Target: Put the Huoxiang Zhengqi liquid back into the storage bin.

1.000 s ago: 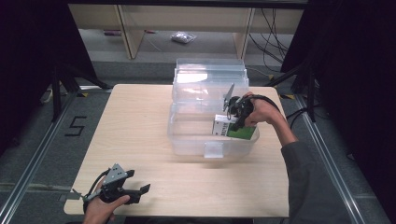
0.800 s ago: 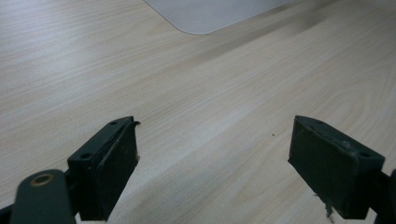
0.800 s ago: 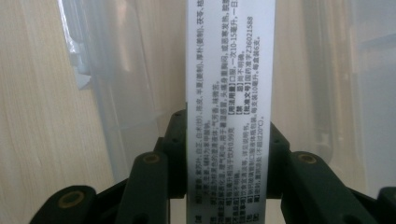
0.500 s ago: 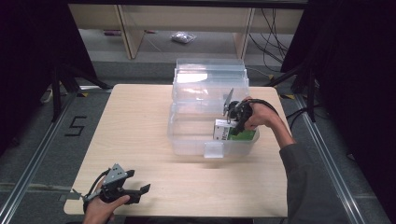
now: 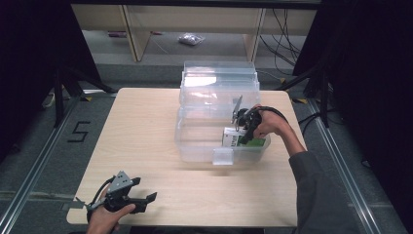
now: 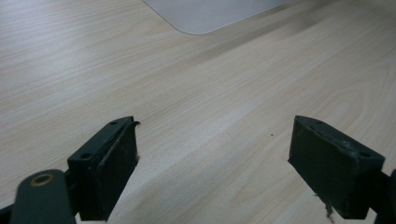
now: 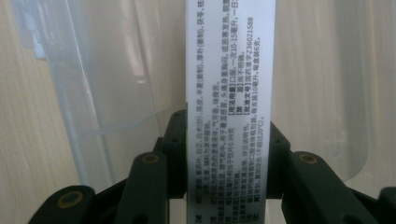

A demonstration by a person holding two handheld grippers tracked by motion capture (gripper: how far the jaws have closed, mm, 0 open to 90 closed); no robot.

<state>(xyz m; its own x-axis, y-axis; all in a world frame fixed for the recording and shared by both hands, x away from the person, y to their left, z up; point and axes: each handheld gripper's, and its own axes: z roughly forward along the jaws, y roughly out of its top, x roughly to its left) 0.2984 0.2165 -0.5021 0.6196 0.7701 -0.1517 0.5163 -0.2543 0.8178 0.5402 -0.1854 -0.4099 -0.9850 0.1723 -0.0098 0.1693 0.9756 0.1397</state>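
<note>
Our right gripper (image 5: 242,130) clamps the box (image 7: 229,93) over the bin (image 5: 195,146) at frame centre, our left gripper (image 5: 141,199) gapes empty; releasing early could tip it.

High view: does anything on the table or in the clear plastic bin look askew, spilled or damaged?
Nothing stands out. The clear plastic bin sits square on the wooden table, its lid open behind it. The right gripper holds a white-and-green printed carton inside it; the left gripper is open and holds nothing.

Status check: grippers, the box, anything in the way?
Right gripper shut on white-green box, inside clear bin. Left gripper open, idle above table. Nothing blocking.
</note>
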